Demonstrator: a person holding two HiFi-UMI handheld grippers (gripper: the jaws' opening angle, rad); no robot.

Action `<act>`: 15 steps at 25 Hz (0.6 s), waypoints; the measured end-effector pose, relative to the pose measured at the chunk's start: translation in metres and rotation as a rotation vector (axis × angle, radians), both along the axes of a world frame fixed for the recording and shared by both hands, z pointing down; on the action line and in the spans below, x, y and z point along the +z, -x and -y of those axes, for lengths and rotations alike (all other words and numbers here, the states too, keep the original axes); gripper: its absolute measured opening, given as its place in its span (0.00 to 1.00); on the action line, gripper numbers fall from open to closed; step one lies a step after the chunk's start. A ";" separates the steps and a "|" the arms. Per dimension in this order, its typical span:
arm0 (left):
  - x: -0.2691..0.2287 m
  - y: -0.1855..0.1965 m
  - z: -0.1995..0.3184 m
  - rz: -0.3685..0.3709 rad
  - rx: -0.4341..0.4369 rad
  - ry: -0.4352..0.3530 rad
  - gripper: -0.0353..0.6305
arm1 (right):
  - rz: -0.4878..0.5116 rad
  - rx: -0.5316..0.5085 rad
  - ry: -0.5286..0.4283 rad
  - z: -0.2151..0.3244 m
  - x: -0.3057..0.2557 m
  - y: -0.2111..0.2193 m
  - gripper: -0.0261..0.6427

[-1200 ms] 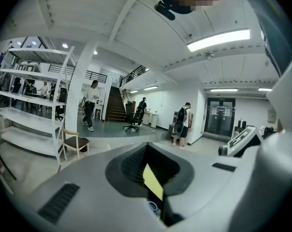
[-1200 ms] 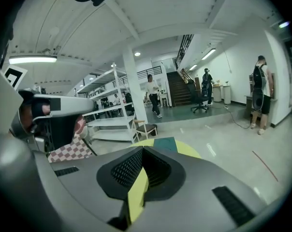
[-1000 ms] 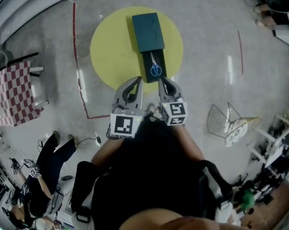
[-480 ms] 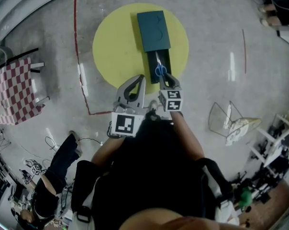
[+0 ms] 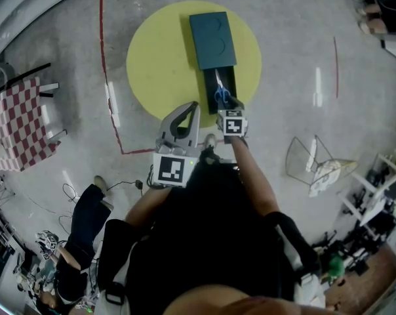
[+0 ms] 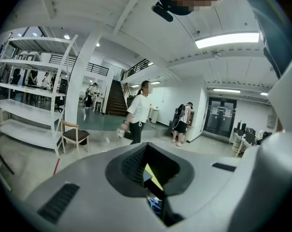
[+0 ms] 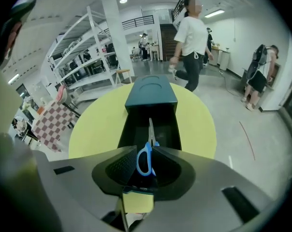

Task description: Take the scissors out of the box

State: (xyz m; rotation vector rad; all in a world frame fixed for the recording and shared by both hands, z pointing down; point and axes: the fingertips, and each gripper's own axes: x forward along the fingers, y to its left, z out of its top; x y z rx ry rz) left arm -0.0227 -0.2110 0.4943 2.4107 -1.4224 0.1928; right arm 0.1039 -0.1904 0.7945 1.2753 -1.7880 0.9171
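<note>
A person stands at the near edge of a round yellow bench (image 5: 158, 64), holding a two-jaw gripper in each hand. A dark teal box (image 5: 213, 38) lies across the middle of the bench. Its inner tray (image 5: 229, 77) is slid out toward the near edge. The scissors (image 5: 219, 87) lie flat on the tray floor, with the blue handle loops nearest the person and the blades pointing back toward the box sleeve.

The right gripper (image 7: 145, 149) tilts steeply down over the open tray. Its jaws have just been opening and now stand spread. One blue handle loop sits between the jaw tips, and the tips do not seem to press on it yet. The left gripper (image 5: 196, 105) hangs just beside it, above the near edge of the bench. Its jaws are pressed together on nothing.

The scissors look light and stiff. The metal blades are probably slick and thin, so they would give a poor grip. The plastic loops are thicker and less slippery, and they are the better place to pinch. The scissors lie flat, so the jaw tips likely need to reach almost to the tray floor. The tray walls stand close on both sides and leave little room. The box also looks light and might shift or lift along with the scissors.
</note>
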 end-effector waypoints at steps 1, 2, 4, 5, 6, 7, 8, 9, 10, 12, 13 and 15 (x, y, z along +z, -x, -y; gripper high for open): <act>0.001 0.000 0.000 -0.002 0.000 0.004 0.04 | -0.016 -0.001 0.013 0.000 0.005 -0.001 0.15; 0.003 0.001 0.001 -0.003 0.000 0.007 0.04 | -0.031 -0.002 0.025 0.001 0.009 -0.003 0.15; 0.005 0.002 0.002 -0.003 0.000 0.008 0.04 | -0.051 -0.001 0.053 0.001 0.019 -0.005 0.16; 0.006 0.002 0.002 -0.003 0.001 0.008 0.04 | -0.059 -0.002 0.070 0.000 0.025 -0.006 0.16; 0.007 0.002 0.003 -0.002 0.002 0.011 0.04 | -0.070 -0.006 0.085 0.000 0.030 -0.008 0.17; 0.008 0.001 0.003 0.000 0.004 0.014 0.04 | -0.081 -0.010 0.096 0.000 0.034 -0.010 0.17; 0.009 0.000 0.003 0.003 0.006 0.017 0.04 | -0.089 -0.013 0.108 0.001 0.036 -0.012 0.17; 0.010 0.000 0.004 0.004 0.007 0.021 0.04 | -0.094 -0.015 0.119 0.002 0.039 -0.013 0.18; 0.011 0.001 0.005 0.004 0.007 0.023 0.04 | -0.097 -0.015 0.132 0.002 0.042 -0.012 0.18; 0.012 0.005 0.007 0.005 0.007 0.022 0.04 | -0.095 -0.016 0.158 0.003 0.049 -0.008 0.19; 0.013 0.007 0.008 0.004 0.006 0.023 0.04 | -0.102 -0.015 0.173 0.004 0.052 -0.008 0.19; 0.015 0.010 0.009 0.001 0.003 0.029 0.04 | -0.117 -0.015 0.202 0.005 0.057 -0.009 0.19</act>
